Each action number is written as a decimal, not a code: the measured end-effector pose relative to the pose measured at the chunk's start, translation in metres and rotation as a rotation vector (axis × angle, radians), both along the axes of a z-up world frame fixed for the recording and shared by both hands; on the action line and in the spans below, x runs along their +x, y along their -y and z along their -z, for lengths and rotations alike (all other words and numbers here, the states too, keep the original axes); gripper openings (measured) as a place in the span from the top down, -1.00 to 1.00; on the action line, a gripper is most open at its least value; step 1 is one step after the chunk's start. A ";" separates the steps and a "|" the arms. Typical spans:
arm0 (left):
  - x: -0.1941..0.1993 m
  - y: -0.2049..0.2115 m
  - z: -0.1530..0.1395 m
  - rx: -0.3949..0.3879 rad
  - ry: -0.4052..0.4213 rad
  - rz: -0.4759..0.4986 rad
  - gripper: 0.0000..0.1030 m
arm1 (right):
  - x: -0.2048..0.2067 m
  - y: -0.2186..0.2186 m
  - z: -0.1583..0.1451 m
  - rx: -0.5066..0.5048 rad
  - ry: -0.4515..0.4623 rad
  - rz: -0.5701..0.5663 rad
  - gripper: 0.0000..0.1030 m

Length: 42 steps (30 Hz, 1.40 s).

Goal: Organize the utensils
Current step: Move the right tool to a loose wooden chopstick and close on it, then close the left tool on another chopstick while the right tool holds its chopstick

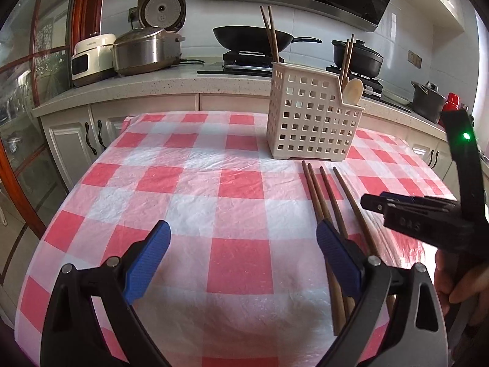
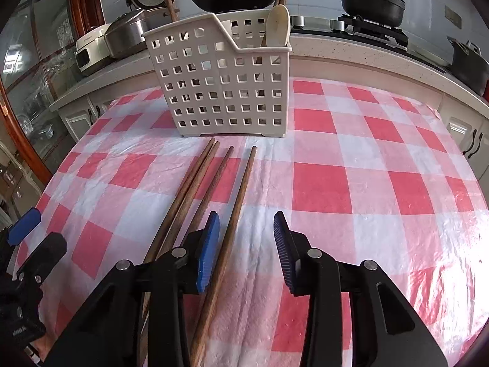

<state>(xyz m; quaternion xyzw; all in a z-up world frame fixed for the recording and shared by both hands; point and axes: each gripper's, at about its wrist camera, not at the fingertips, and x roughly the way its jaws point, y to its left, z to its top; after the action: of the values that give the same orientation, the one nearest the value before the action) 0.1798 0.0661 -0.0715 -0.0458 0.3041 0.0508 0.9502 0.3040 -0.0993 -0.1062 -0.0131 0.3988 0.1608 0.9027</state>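
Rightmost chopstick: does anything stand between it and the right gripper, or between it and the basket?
Nothing visible does. The rightmost chopstick lies between the open right gripper fingers, apart from the other three chopsticks. Bare tablecloth runs to the basket, whose top is open.

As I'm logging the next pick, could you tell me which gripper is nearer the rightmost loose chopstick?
Right. The right gripper is open with that chopstick running between its fingers. The left gripper is off to the left, its right finger over the other chopsticks.
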 end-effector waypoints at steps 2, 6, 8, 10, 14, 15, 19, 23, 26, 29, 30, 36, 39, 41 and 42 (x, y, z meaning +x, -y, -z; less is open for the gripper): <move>-0.002 -0.002 0.000 0.005 0.006 -0.006 -0.81 | 0.008 -0.003 0.000 -0.005 -0.005 0.006 0.34; -0.001 -0.008 -0.001 0.003 0.010 -0.018 -0.81 | 0.022 -0.009 0.004 -0.020 -0.031 0.023 0.42; 0.000 -0.010 -0.001 0.001 0.011 -0.023 -0.81 | 0.025 -0.014 0.007 -0.035 -0.037 0.022 0.48; 0.001 -0.011 0.000 -0.002 0.005 -0.024 -0.81 | 0.028 -0.021 0.009 -0.064 -0.032 0.022 0.53; 0.004 -0.011 0.002 -0.010 -0.008 -0.018 -0.81 | 0.035 -0.028 0.011 -0.104 -0.029 0.026 0.60; 0.005 -0.011 0.003 -0.010 -0.010 -0.018 -0.81 | 0.037 -0.028 0.011 -0.106 -0.031 0.026 0.60; 0.008 -0.011 0.005 -0.007 -0.029 -0.019 -0.81 | 0.037 -0.029 0.012 -0.126 -0.016 0.011 0.83; 0.014 -0.007 0.009 0.002 -0.057 -0.015 -0.81 | 0.032 -0.016 0.013 -0.077 -0.026 0.020 0.87; 0.029 -0.001 0.012 -0.001 -0.086 0.019 -0.80 | 0.028 -0.005 0.012 -0.051 -0.030 0.026 0.87; 0.050 0.007 0.015 0.008 -0.127 0.060 -0.70 | 0.026 0.007 0.011 -0.027 -0.034 0.037 0.87; 0.060 0.010 0.017 0.006 -0.147 0.079 -0.65 | 0.025 0.011 0.010 -0.019 -0.035 0.039 0.87; 0.104 0.025 0.022 -0.008 -0.202 0.123 -0.38 | 0.020 0.024 0.010 0.011 -0.031 0.038 0.87; 0.124 0.036 0.024 0.002 -0.215 0.132 -0.32 | 0.017 0.027 0.009 0.021 -0.026 0.029 0.87; 0.134 0.042 0.025 0.007 -0.224 0.134 -0.24 | 0.016 0.029 0.010 0.026 -0.028 0.019 0.87; 0.137 0.043 0.025 0.005 -0.228 0.135 -0.23 | 0.016 0.030 0.010 0.027 -0.030 0.016 0.87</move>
<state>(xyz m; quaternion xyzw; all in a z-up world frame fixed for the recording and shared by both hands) 0.3171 0.0228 -0.0969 -0.0169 0.4125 -0.0075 0.9108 0.3200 -0.1289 -0.1165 0.0049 0.4099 0.1592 0.8981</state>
